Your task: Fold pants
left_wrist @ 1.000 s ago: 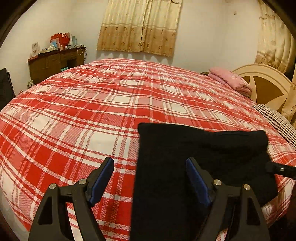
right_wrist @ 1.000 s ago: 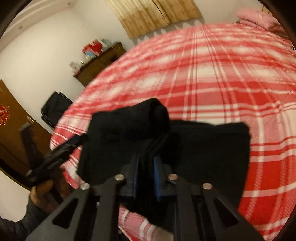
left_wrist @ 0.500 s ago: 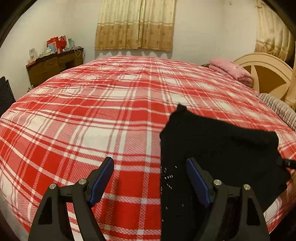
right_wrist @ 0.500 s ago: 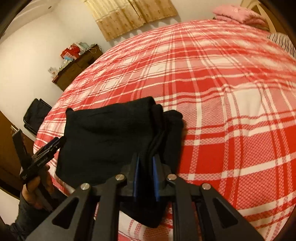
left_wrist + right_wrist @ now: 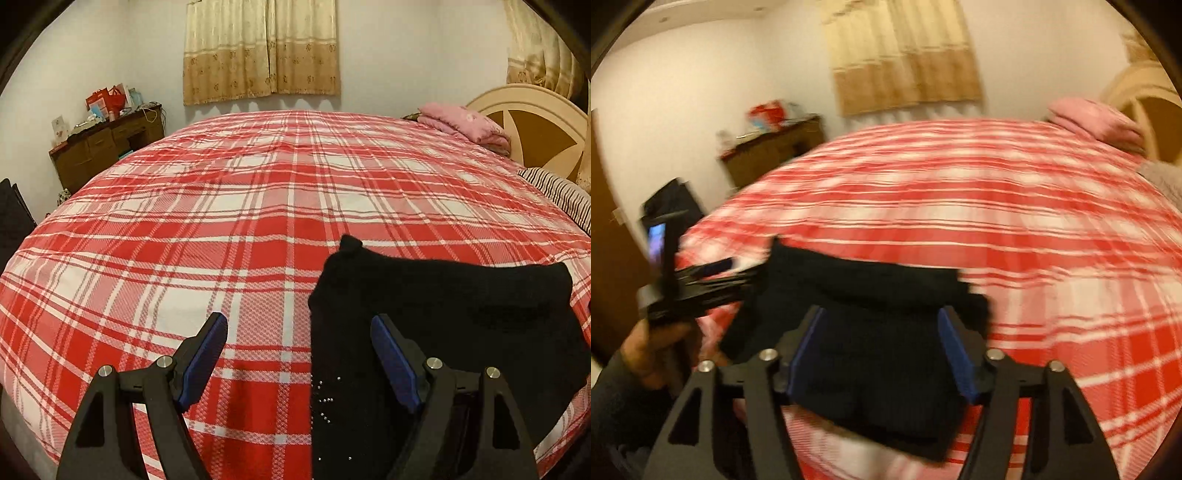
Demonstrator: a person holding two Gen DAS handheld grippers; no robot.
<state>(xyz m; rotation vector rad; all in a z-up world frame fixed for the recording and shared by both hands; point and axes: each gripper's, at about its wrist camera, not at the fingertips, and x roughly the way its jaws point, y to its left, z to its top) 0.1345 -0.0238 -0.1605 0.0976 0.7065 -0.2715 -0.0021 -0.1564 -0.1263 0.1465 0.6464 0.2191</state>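
The black pants lie folded in a compact stack on the red plaid bed, near its front edge. My left gripper is open and empty, with its right finger over the stack's left edge. In the blurred right wrist view the pants lie under my right gripper, which is open and holds nothing. The left gripper shows there at the stack's left side, held by a hand.
A folded pink blanket and a striped pillow lie by the round headboard at the right. A wooden dresser stands against the left wall. A dark bag sits on the floor left of the bed.
My right gripper has opened and let go of the pants, which now rest on the bed. The right view swung and blurred. The left gripper stayed open.
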